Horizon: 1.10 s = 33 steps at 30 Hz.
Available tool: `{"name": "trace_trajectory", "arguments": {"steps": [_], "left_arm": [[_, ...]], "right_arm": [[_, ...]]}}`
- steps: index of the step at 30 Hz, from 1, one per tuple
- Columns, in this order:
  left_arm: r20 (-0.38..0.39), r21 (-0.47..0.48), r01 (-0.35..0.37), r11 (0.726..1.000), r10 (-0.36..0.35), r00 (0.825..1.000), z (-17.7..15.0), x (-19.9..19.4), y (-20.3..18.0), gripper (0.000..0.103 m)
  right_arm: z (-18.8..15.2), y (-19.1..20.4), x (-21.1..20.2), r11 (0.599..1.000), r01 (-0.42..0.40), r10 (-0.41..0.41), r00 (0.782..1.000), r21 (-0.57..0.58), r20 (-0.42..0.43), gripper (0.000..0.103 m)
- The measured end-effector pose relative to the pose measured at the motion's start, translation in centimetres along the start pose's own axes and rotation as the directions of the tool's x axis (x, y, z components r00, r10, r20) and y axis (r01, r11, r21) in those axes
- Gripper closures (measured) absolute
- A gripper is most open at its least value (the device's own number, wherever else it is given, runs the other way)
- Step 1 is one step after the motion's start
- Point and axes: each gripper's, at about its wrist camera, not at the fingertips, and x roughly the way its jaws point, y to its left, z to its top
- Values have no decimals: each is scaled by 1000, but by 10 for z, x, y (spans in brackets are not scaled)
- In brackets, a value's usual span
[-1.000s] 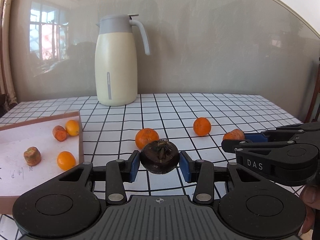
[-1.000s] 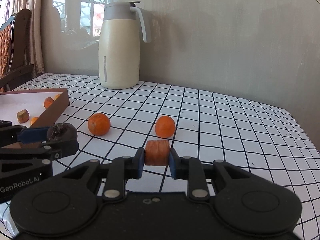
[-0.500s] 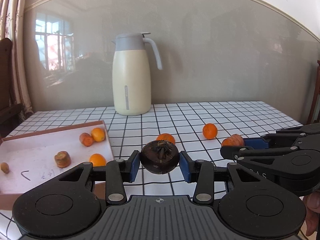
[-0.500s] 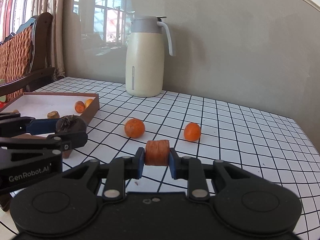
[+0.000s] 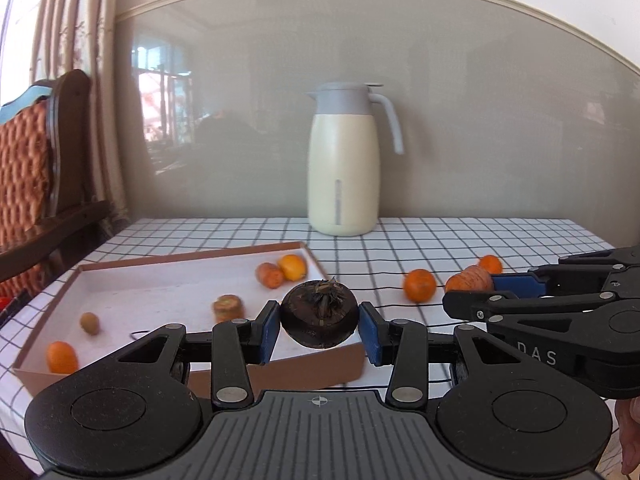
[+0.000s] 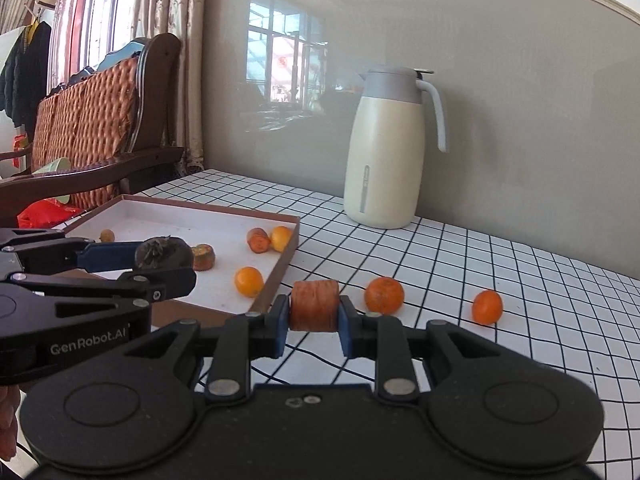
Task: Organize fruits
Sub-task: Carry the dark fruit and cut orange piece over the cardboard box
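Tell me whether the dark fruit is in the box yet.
Not yet. The dark fruit is clamped in the left gripper, held above the near edge of the box, not resting inside.

Your left gripper [image 5: 319,326] is clamped on a dark round fruit [image 5: 319,314], blue pads pressing both its sides, tilted slightly downward. Your right gripper [image 6: 314,314] is closed tight on an orange carrot chunk [image 6: 314,305] (its cut ends against the pads). The two grippers sit side by side, and a bit of your right hand [image 5: 630,446] shows at the frame's edge.
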Motion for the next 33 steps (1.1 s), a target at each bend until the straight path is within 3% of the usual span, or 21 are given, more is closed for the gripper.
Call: {"name": "trace_trajectory", "arguments": {"steps": [20, 33], "left_arm": [[11, -87, -122, 989, 124, 992, -10, -14, 78, 60], [10, -122, -213, 969, 216, 976, -9, -9, 129, 60]], "right_arm": [[18, 63, 22, 996, -78, 80, 996, -52, 37, 87], [40, 77, 41, 995, -81, 85, 994, -59, 67, 87]]}}
